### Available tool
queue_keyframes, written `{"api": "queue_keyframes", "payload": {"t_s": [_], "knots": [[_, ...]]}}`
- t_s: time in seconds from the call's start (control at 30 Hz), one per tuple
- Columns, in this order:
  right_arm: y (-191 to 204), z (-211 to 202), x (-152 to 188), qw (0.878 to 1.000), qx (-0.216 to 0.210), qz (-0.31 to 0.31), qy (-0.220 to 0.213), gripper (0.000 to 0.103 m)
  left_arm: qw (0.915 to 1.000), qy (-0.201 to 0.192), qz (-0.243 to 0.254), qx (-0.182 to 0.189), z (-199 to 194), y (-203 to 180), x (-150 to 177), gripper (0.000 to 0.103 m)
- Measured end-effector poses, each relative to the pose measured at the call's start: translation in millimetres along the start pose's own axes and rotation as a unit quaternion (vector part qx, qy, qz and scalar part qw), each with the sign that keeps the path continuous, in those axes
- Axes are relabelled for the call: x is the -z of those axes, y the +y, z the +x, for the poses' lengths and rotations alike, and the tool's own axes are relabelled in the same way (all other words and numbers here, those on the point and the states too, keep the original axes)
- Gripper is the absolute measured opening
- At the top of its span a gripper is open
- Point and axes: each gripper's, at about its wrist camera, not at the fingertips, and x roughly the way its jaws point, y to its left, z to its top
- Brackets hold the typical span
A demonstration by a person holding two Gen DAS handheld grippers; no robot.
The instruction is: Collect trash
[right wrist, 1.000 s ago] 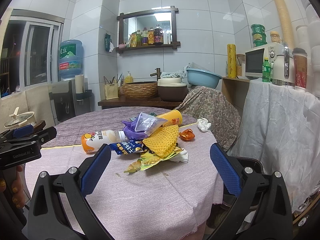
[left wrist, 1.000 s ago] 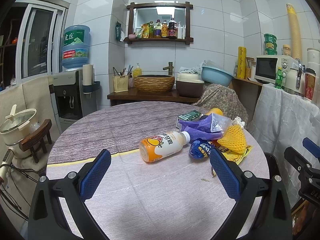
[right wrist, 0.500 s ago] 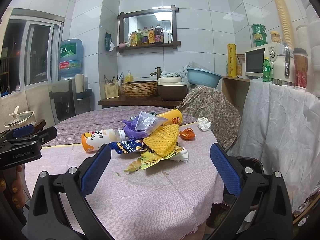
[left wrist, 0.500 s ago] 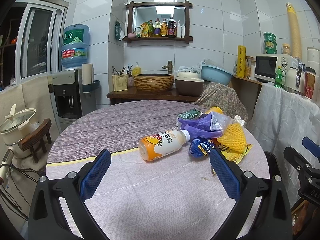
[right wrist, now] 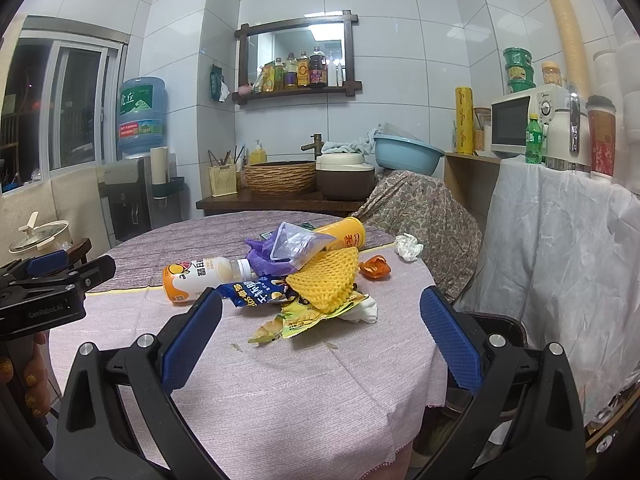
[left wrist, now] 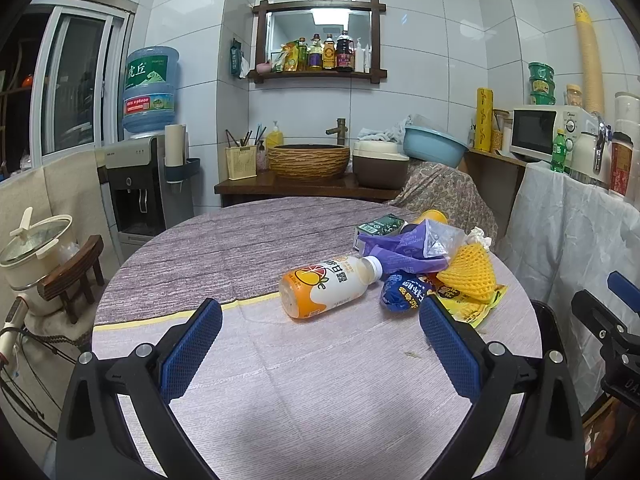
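A round table (left wrist: 248, 364) under a woven, ribbed cloth, pale lilac near and darker grey-purple far, carries the trash in a loose heap toward its right side. Leftmost lies a smooth plastic bottle (left wrist: 329, 290) on its side, orange and white with a white cap pointing right. Touching it is a crinkled blue wrapper (left wrist: 401, 295), and behind that a limp purple bag (left wrist: 404, 254) with a clear foil pouch on top. A small green carton (left wrist: 379, 227) sits at the far edge of the heap, half hidden by the bag. A yellow foam net (right wrist: 325, 280), honeycomb-textured and fan-shaped, drapes over a glossy yellow wrapper (right wrist: 304, 320); beneath both a white scrap pokes out, too covered to identify. A yellow cylindrical can (right wrist: 343, 237) lies tilted behind, then orange peel (right wrist: 375, 269) and a crumpled white tissue (right wrist: 409, 246) apart at the far right. The left gripper (left wrist: 320, 316) is spread wide, empty, hovering near the bottle without touching. The right gripper (right wrist: 321, 310) is equally wide, holding nothing, framing the heap from the near side.
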Motion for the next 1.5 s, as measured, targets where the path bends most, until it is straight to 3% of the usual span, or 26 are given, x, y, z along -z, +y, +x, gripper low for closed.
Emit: {"api": "queue_keyframes", "payload": {"t_s": [0.4, 0.73, 0.83, 0.93, 1.1, 1.2, 1.4, 1.5], "knots": [[1.3, 8.9, 4.0, 1.000, -0.006, -0.007, 0.017, 0.098, 0.9998, 0.015, 0.000, 0.011, 6.4, 1.8, 3.4, 0.098], [-16.0, 80.2, 35.4, 0.982, -0.064, 0.036, 0.173, 0.098, 0.9944, 0.094, 0.014, 0.045, 44.3, 11.6, 25.0, 0.097], [-24.8, 97.8, 37.0, 0.975, -0.085, 0.068, 0.192, 0.098, 0.9928, 0.106, 0.026, 0.050, 53.4, 9.9, 25.8, 0.088], [-36.6, 116.1, 31.3, 0.972, -0.084, 0.096, 0.198, 0.098, 0.9907, 0.118, 0.030, 0.062, 63.8, 9.8, 22.9, 0.077], [-42.8, 135.4, 6.2, 0.977, -0.077, 0.087, 0.178, 0.098, 0.9903, 0.113, 0.040, 0.070, 76.6, 9.9, 9.5, 0.069], [-40.5, 150.1, -9.9, 0.978, -0.096, 0.078, 0.170, 0.098, 0.9898, 0.111, 0.039, 0.080, 85.2, 8.7, 0.2, 0.065], [-17.3, 182.2, -38.8, 0.979, -0.116, 0.021, 0.164, 0.098, 0.9898, 0.106, 0.053, 0.079, 98.4, 6.7, -12.9, 0.063], [-10.5, 203.7, -48.9, 0.975, -0.134, 0.018, 0.178, 0.098, 0.9893, 0.109, 0.057, 0.079, 104.5, 9.5, -17.1, 0.063]]}}
